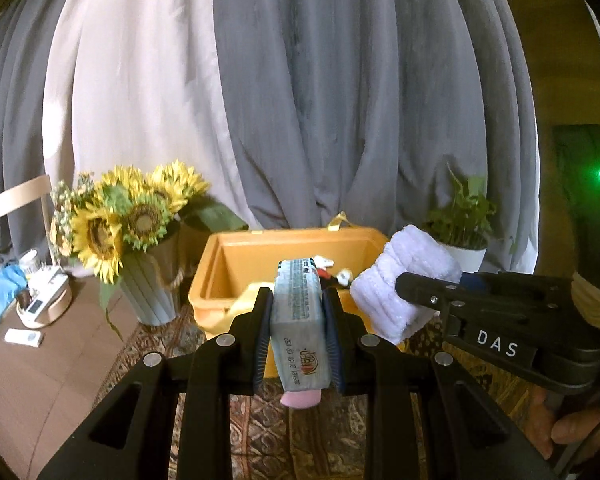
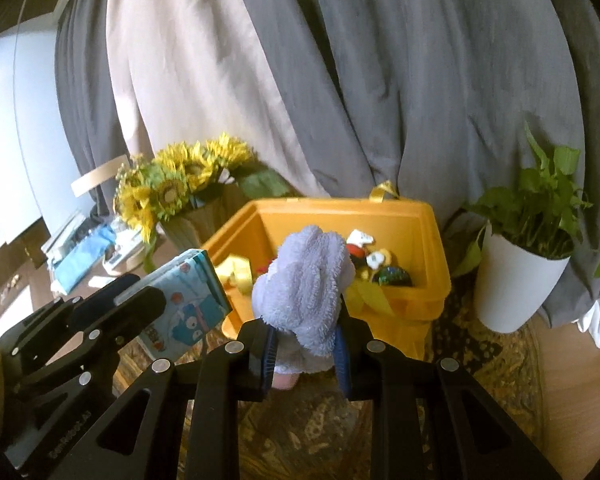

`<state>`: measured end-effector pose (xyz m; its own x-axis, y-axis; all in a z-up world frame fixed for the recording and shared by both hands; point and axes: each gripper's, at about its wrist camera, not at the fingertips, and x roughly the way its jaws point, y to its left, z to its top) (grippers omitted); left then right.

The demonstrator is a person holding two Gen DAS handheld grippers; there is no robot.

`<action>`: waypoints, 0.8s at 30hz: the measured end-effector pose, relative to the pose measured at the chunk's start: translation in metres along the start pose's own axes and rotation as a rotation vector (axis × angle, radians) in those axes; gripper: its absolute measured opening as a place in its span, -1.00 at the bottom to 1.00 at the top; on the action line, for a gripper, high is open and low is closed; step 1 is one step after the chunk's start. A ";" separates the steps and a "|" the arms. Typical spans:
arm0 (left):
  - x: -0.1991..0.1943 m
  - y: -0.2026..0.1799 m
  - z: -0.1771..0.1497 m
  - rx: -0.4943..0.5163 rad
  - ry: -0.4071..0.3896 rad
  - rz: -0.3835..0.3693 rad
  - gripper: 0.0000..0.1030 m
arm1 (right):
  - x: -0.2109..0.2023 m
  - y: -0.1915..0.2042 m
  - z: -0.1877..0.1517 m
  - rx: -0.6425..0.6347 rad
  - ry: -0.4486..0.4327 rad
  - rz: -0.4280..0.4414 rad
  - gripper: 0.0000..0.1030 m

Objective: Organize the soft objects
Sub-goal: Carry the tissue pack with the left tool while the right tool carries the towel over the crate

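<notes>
Fingers L (image 1: 297, 320) clamp boxy glossy tissue pack (image 1: 298, 312) | fingers R (image 2: 306, 344) pinch fluffy rolled towel (image 2: 306, 296) | rigid orange bin (image 2: 432, 240)

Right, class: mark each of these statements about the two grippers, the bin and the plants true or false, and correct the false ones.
1. The left gripper is shut on a tissue pack. True.
2. The right gripper is open and holds nothing. False: it is shut on a white towel.
3. The yellow bin holds small toys. True.
4. The sunflowers stand inside the bin. False: they stand in a vase beside it.
</notes>
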<state>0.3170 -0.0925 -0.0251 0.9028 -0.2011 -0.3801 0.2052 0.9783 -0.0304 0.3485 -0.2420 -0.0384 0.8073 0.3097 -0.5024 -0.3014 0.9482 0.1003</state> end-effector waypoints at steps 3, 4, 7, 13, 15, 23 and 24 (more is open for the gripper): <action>0.000 0.004 0.008 0.008 -0.019 -0.008 -0.50 | -0.001 0.003 0.009 0.008 -0.020 -0.003 -0.51; 0.000 0.005 0.011 0.013 -0.026 -0.012 -0.50 | 0.000 0.005 0.013 0.011 -0.027 -0.005 -0.51; 0.004 0.011 0.021 0.028 -0.043 -0.024 -0.50 | 0.002 0.008 0.022 0.021 -0.041 -0.013 -0.51; 0.016 0.024 0.042 0.048 -0.070 -0.048 -0.50 | 0.009 0.014 0.042 0.043 -0.075 -0.035 -0.51; 0.022 0.028 0.049 0.057 -0.076 -0.058 -0.50 | 0.012 0.015 0.048 0.045 -0.086 -0.043 -0.51; 0.052 0.043 0.066 0.081 -0.075 -0.092 -0.50 | 0.031 0.015 0.072 0.062 -0.112 -0.085 -0.51; 0.058 0.045 0.067 0.082 -0.072 -0.097 -0.50 | 0.035 0.015 0.074 0.061 -0.111 -0.092 -0.51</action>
<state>0.4039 -0.0632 0.0136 0.9014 -0.3006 -0.3117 0.3203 0.9472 0.0128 0.4095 -0.2116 0.0096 0.8822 0.2240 -0.4142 -0.1947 0.9744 0.1123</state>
